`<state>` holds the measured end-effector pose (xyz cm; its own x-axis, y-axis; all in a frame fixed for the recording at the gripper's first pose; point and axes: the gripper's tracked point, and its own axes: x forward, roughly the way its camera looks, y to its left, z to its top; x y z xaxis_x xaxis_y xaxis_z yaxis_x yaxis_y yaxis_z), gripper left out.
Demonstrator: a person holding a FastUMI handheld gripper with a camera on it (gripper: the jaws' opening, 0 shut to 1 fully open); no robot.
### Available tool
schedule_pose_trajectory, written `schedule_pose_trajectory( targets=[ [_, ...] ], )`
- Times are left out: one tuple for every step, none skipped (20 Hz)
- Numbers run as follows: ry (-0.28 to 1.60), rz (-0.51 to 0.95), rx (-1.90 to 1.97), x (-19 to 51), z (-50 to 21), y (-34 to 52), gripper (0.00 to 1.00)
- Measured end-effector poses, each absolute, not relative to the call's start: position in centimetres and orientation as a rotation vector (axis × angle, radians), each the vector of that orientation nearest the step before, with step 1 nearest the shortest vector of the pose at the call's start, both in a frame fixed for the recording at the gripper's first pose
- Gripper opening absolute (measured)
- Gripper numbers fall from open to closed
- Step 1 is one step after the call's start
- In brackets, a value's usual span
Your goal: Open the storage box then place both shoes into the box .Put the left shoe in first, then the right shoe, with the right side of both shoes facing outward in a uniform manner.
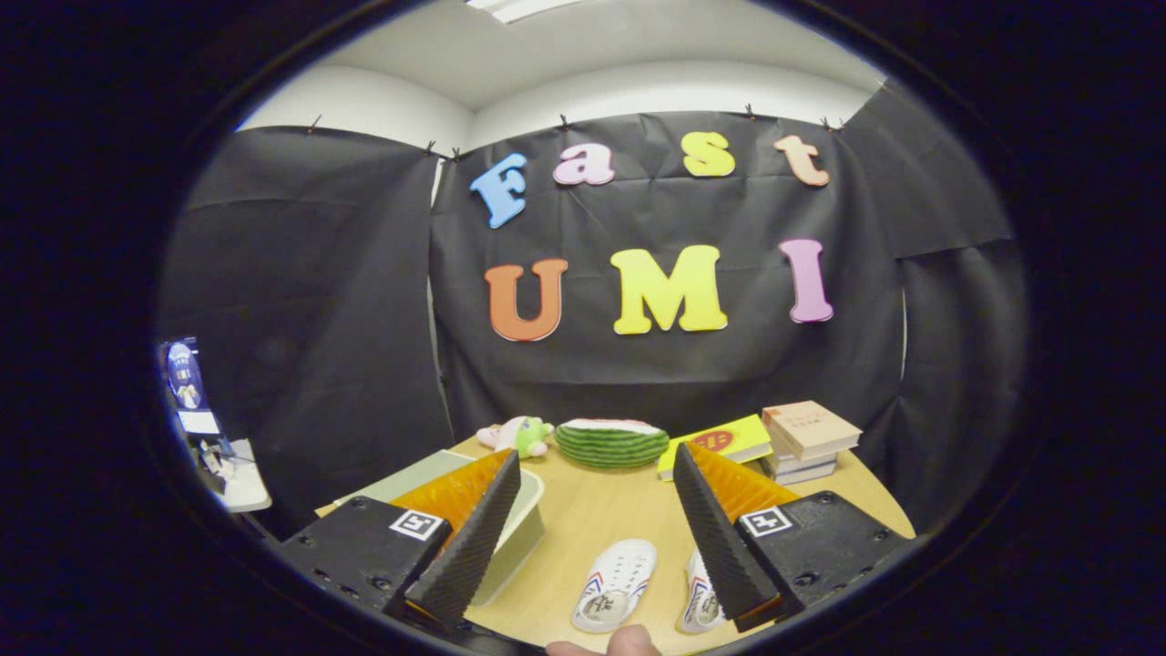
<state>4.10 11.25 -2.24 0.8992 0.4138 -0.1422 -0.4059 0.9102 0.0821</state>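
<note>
Two shoes (616,583) lie side by side on the desk (597,510), low between the fingers of the gripper (588,538). One sits in the open gap with its whole upper showing; the other (698,601) is half hidden behind the right finger. Both are small, white and soft-looking, with striped trim along the sides and a printed insole, and their long axes run roughly away from the gripper, toes pointing toward the back of the desk.

The gripper's fingers are spread wide and hold nothing. Their inner faces are ribbed wedges tapering to narrow tips.

The storage box (515,538) stands to the left, partly behind the left finger. It is a pale, rounded plastic tub with smooth walls. A flat pale panel beside it may be its lid, though I cannot tell whether the box is open. My reading is that the task is near its beginning, since both shoes are outside the box.

What the coming move turns on is that the box lies left of the gripper, close against the left finger, while the shoes lie below and slightly right. Reaching either means tilting down, since the gripper points level across the desk.

Farther back sit a ribbed, melon-shaped cushion (611,444), a small plush toy (521,435), a flat yellow book (720,442) and a stack of books (806,442). A fingertip (629,641) shows just below the shoes.
</note>
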Motion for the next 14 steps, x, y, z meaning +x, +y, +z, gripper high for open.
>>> schedule_pose_trajectory(
  targets=[
    [0.175, 0.468, 0.06, 4.5, -2.8, 12.3, 1.0],
    [0.207, 0.508, 0.079, 5.0, -3.8, 13.3, 1.0],
    [0.237, 0.557, 0.106, 5.4, -4.7, 14.3, 1.0],
    [0.279, 0.602, 0.133, 5.6, -5.8, 15.2, 1.0],
    [0.329, 0.649, 0.166, 5.8, -6.9, 16.3, 1.0],
    [0.389, 0.697, 0.197, 5.9, -8.3, 17.4, 1.0],
    [0.45, 0.735, 0.233, 5.9, -9.5, 18.3, 1.0],
    [0.502, 0.767, 0.262, 6.0, -10.6, 19.1, 1.0],
    [0.557, 0.791, 0.284, 6.0, -11.6, 19.8, 1.0],
    [0.602, 0.811, 0.313, 6.0, -12.6, 20.3, 1.0],
    [0.643, 0.819, 0.333, 6.2, -13.4, 20.7, 1.0],
    [0.671, 0.824, 0.348, 6.3, -14.0, 21.1, 1.0],
    [0.693, 0.823, 0.36, 6.6, -14.5, 21.5, 1.0],
    [0.717, 0.826, 0.373, 6.7, -15.3, 22.2, 1.0]
  ],
)
